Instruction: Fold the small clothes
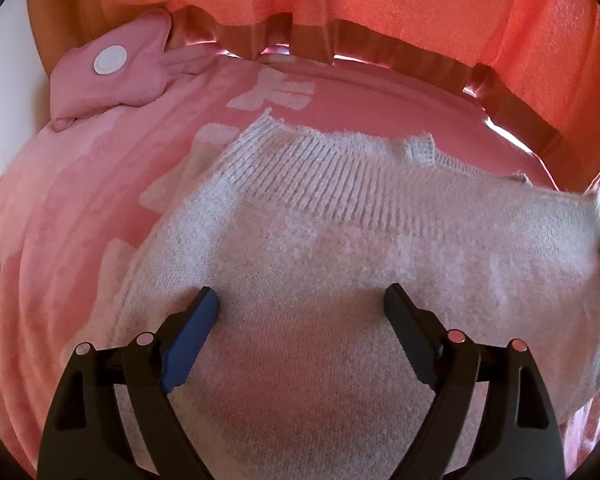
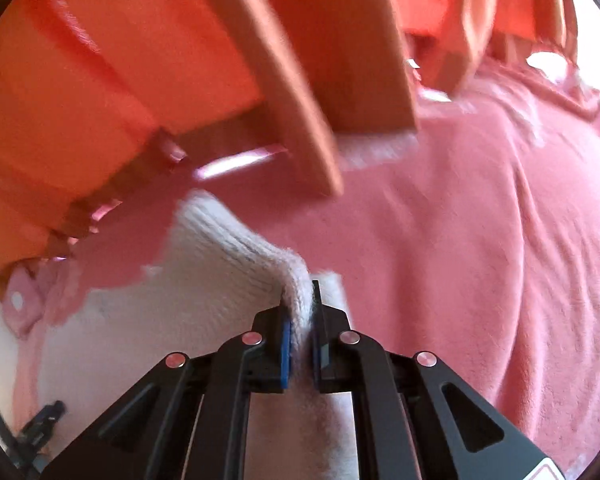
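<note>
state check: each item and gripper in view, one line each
white knit garment: spread flat on the pink blanket, ribbed edge pinched up at one spot
left gripper: open, above the garment
right gripper: shut on the garment's ribbed edge
pink blanket: spread out, wrinkled
pink pouch: on the blanket, snap shows

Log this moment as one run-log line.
task: fold small clothes | left gripper: open, over white knit garment | right gripper: shut on garment's ribbed edge, lifted | surface: pink blanket
</note>
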Action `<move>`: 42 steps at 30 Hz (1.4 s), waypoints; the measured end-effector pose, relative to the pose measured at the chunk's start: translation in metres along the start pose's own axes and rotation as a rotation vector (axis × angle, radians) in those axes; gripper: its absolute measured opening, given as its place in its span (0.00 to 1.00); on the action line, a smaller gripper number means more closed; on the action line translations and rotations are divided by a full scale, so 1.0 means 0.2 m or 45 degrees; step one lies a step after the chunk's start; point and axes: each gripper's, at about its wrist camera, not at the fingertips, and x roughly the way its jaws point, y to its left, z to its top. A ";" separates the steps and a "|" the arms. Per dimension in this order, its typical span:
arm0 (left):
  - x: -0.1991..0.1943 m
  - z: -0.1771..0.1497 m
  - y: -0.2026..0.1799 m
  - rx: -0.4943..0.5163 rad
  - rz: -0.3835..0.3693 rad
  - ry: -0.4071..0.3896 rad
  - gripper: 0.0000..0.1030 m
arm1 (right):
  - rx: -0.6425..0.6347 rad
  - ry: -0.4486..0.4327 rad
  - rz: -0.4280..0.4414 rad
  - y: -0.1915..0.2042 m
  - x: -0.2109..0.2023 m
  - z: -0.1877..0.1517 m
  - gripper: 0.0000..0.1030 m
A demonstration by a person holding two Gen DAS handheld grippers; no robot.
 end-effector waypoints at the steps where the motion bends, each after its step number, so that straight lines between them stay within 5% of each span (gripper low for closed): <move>1: 0.00 0.00 -0.01 0.009 0.008 -0.001 0.83 | -0.012 -0.003 0.010 0.00 0.03 -0.02 0.06; 4: 0.01 -0.01 -0.03 0.035 0.035 -0.004 0.84 | -0.099 -0.080 -0.066 0.08 -0.07 0.00 0.07; 7: 0.01 0.00 -0.03 0.027 0.036 0.001 0.84 | -0.164 -0.254 0.006 0.23 -0.32 -0.03 0.12; 11: 0.01 0.00 -0.04 0.031 0.048 0.000 0.85 | -0.412 -0.196 0.120 0.52 -0.35 -0.20 0.16; 14: 0.01 0.00 -0.04 0.033 0.054 -0.001 0.85 | -0.543 -0.178 0.020 0.65 -0.27 -0.28 0.16; 18: 0.01 0.00 -0.03 0.025 0.044 0.005 0.85 | -0.402 -0.258 -0.100 0.51 -0.27 -0.14 0.16; 21: 0.01 0.00 -0.03 0.028 0.046 0.008 0.86 | -0.281 -0.208 -0.157 0.35 -0.22 -0.07 0.17; 24: 0.01 0.00 -0.04 0.024 0.047 0.012 0.86 | -0.225 -0.153 -0.139 0.27 -0.17 -0.05 0.29; 30: 0.02 0.00 -0.04 0.023 0.054 0.012 0.87 | -0.201 -0.258 -0.029 0.32 -0.29 -0.07 0.29; 34: 0.02 0.00 -0.05 0.033 0.063 0.008 0.88 | -0.231 -0.049 -0.236 0.25 -0.06 -0.07 0.20; 40: 0.02 0.00 -0.04 0.026 0.051 0.019 0.89 | -0.093 -0.141 -0.030 0.20 -0.20 -0.02 0.11; 42: 0.03 0.00 -0.04 0.027 0.055 0.020 0.89 | -0.155 -0.104 -0.071 0.23 -0.14 -0.04 0.11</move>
